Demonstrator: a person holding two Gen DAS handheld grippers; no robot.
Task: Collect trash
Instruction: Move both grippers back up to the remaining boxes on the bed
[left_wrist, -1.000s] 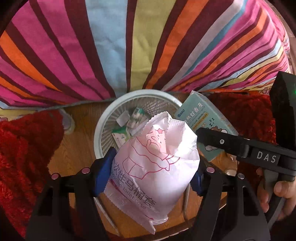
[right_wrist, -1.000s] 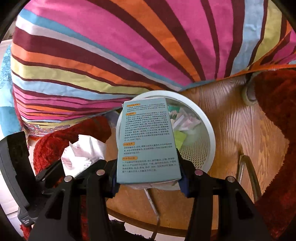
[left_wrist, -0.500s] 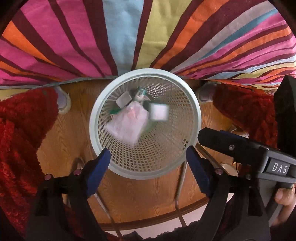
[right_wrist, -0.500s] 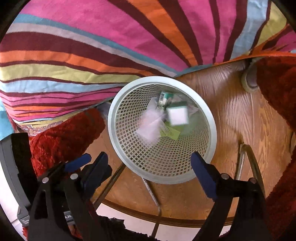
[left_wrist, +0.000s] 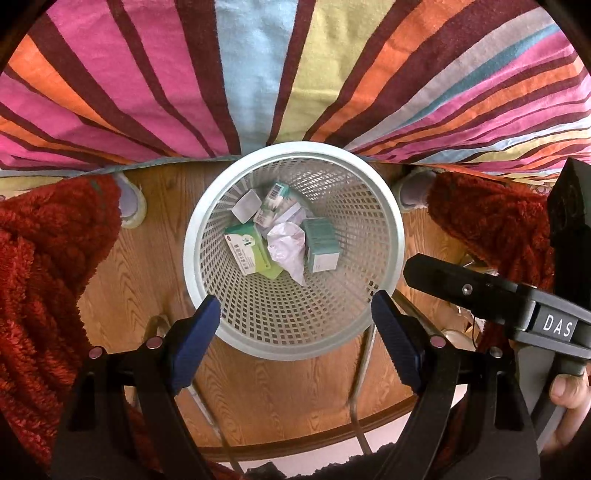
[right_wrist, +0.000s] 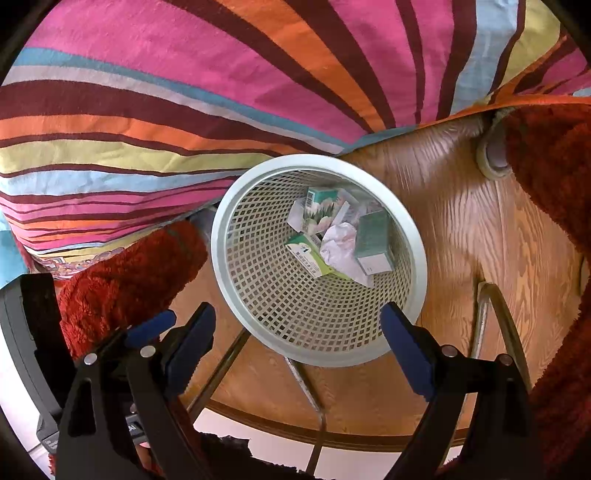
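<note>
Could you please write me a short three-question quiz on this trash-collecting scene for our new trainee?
1. True or false: the left gripper is holding a piece of trash.
2. Where does the teal box lie? A) on the wooden floor B) in the mesh wastebasket C) on the striped bedcover
3. What lies between the teal box and the green-and-white box?

Key: 1 false, both grippers are open and empty; 2 B; 3 the crumpled white wrapper.
</note>
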